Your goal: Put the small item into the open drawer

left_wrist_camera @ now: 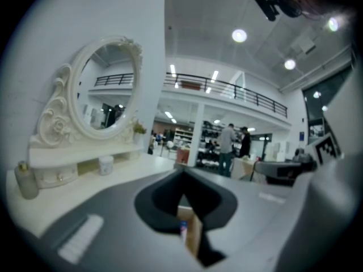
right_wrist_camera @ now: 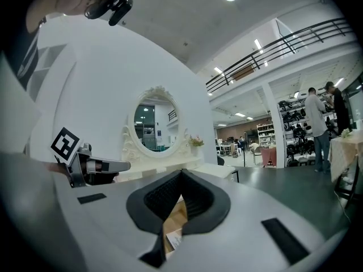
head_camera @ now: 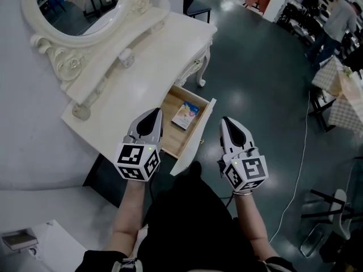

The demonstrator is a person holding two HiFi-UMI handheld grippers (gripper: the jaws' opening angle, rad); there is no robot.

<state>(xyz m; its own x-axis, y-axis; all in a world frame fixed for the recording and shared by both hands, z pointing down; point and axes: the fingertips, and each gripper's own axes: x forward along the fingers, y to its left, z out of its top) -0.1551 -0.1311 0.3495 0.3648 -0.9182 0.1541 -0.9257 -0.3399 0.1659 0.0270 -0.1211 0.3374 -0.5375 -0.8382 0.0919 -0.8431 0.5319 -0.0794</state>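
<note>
Dark grey floor point(head_camera: 261, 72) surrounds a white bench point(head_camera: 153, 61) that carries an oval mirror point(head_camera: 79, 4) against the wall. Its drawer point(head_camera: 195, 137) stands pulled out, and the small item point(head_camera: 185, 116), a flat printed packet, lies inside on the wooden bottom. The left gripper point(head_camera: 154, 115) hovers over the bench edge just left of the drawer, the right gripper point(head_camera: 226, 122) over the floor to its right. Both pairs of jaws are closed and empty.
</note>
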